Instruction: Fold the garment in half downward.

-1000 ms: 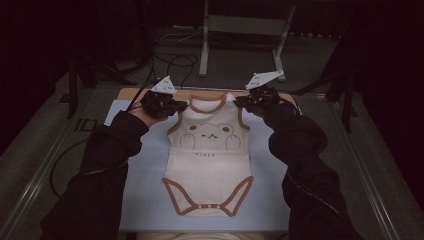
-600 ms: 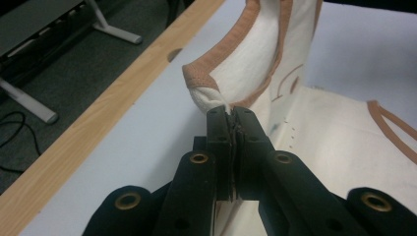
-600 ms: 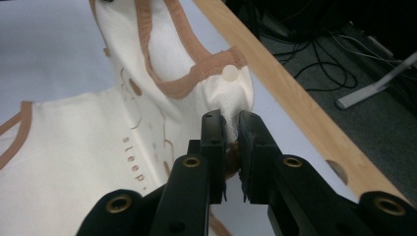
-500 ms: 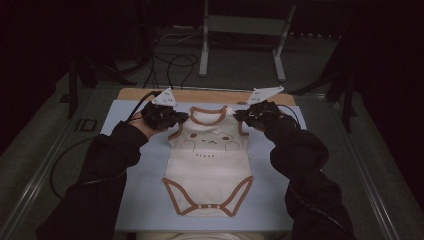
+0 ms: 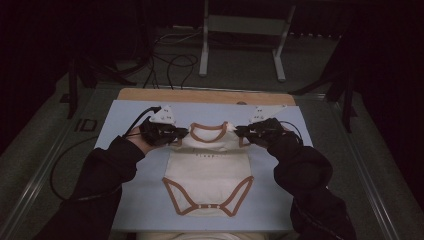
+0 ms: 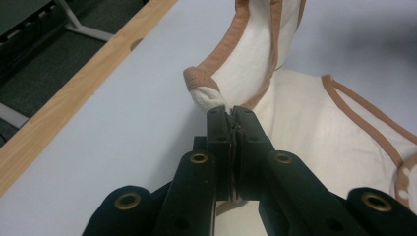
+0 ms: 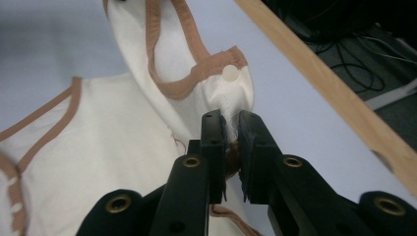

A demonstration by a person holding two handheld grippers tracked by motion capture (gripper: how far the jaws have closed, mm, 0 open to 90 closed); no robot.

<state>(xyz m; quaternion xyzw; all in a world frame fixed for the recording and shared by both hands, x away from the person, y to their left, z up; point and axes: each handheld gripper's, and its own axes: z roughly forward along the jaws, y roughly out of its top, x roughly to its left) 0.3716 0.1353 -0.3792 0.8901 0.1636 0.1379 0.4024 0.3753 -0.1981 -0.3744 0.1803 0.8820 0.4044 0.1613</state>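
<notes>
Your L tool (image 5: 183, 133) & R tool (image 5: 240, 131) each pinch a shoulder of the bodysuit (image 5: 210, 167), top folded over toward you, on worktop (image 5: 125, 112).

Probably a lab: a dark room, floor cables (image 5: 170, 62), a metal stand (image 5: 242, 42), a padded worktable (image 5: 125, 112).

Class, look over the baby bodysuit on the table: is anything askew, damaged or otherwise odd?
Its top is askew: the bodysuit does not lie flat, because the left gripper and the right gripper each pinch a shoulder and fold the top over the chest. No tear or stain shows, and the lower half lies flat on the blue mat.
</notes>
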